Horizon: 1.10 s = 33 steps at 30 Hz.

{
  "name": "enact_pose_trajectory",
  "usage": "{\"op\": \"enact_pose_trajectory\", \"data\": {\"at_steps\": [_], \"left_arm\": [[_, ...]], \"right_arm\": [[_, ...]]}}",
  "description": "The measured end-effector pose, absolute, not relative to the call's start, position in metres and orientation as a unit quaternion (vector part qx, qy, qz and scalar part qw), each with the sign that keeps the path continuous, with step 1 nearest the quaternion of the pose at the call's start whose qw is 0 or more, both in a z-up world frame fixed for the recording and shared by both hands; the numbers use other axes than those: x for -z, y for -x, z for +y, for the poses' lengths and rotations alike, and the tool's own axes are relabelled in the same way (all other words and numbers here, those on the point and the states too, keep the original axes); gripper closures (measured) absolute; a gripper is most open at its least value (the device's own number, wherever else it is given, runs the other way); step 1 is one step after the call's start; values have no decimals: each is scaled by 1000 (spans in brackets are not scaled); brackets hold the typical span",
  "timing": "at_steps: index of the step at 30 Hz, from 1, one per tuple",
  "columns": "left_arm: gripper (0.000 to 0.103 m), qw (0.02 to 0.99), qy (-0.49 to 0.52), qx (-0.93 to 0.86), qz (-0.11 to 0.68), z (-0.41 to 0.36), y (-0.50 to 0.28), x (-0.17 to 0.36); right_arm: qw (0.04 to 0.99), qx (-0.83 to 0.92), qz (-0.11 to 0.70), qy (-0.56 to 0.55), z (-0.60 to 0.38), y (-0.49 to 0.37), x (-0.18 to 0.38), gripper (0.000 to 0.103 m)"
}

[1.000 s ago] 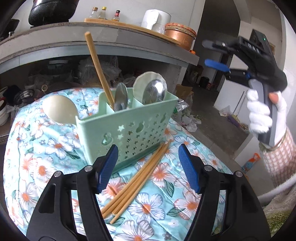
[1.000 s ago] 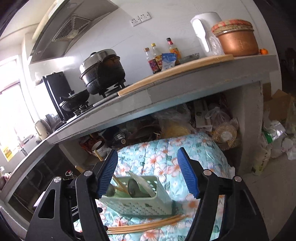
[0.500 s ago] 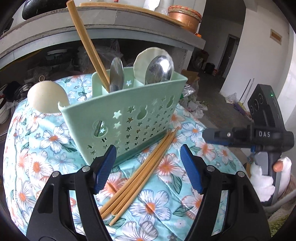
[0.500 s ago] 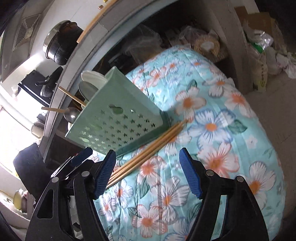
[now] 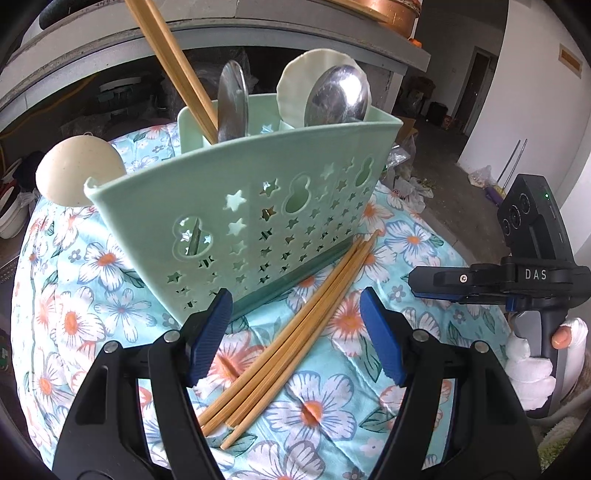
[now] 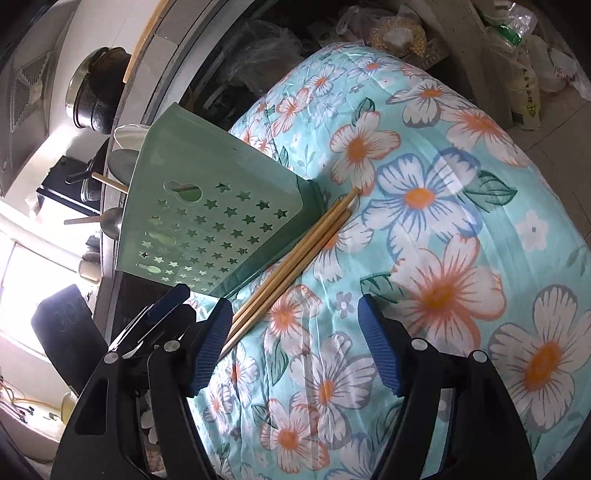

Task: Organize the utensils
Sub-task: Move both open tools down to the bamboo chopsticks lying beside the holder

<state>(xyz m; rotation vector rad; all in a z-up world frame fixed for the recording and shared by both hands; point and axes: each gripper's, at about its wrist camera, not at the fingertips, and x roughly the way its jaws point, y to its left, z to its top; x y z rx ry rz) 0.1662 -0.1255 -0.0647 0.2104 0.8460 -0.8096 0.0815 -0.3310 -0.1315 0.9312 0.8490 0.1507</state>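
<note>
A mint green utensil holder with star cut-outs stands on a floral cloth. It holds upright chopsticks, metal spoons and a white scoop. Several loose bamboo chopsticks lie on the cloth against its base. My left gripper hovers open just above them, the sticks passing between its fingers without contact. My right gripper is open too, low over the cloth, with the chopsticks ending at its left finger. In the left wrist view the right gripper appears at the right, held by a white-gloved hand.
A concrete counter overhangs the back, with a copper pot on it and clutter in the dark space beneath. The cloth-covered surface curves down at its edges. Bags lie on the floor at right. A black pot sits on the stove.
Both grippers came down toward the cloth. The left closed in on the holder and loose chopsticks. The right dropped and rolled from facing the counter to looking down at the cloth.
</note>
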Motion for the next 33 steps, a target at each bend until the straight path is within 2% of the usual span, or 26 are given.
{"op": "enact_pose_trajectory", "data": {"at_steps": [33], "left_arm": [[35,818,-122,375,418,-139,-172,86]], "right_arm": [[790,-73,403,-457,-344,-88,145,34]]}}
